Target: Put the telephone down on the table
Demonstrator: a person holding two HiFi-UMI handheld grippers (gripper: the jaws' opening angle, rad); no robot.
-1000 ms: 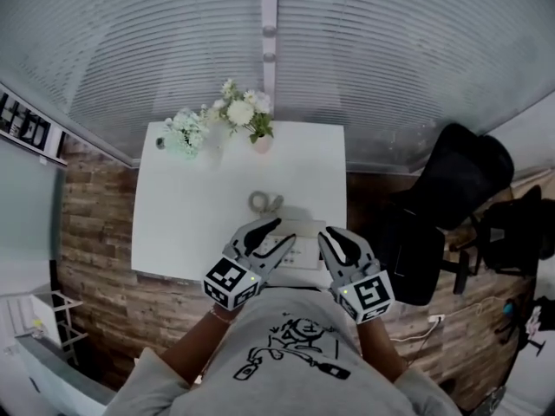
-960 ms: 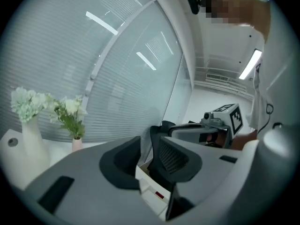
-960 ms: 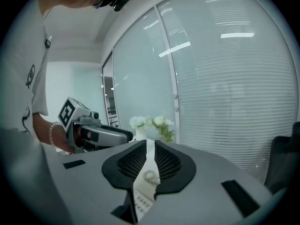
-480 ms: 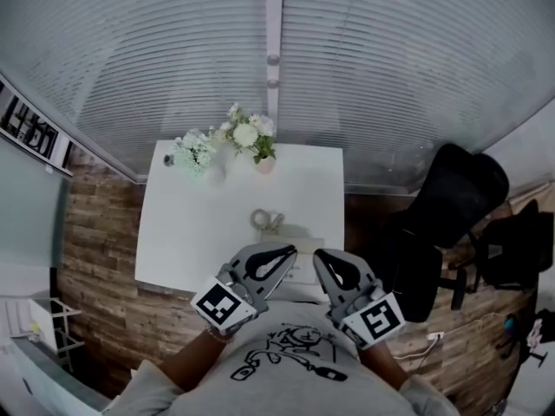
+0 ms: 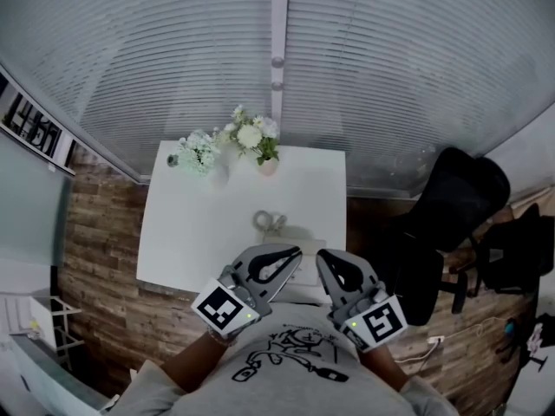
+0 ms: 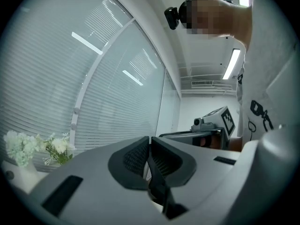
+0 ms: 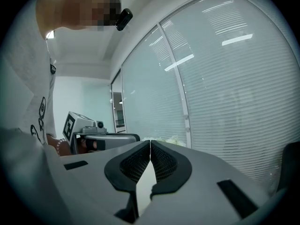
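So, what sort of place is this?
Probably an office or meeting room: a white table with flowers stands by big windows with closed blinds, and a black office chair sits beside it.

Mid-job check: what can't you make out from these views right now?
- Head view: the telephone is only a pale strip between the shut left gripper and right gripper.
- Head view: the coiled cord is too small to trace.
- Head view: grippers and shirt hide the table's near edge.
- Both gripper views: each gripper's body hides nearly all the table; they face the blinds.
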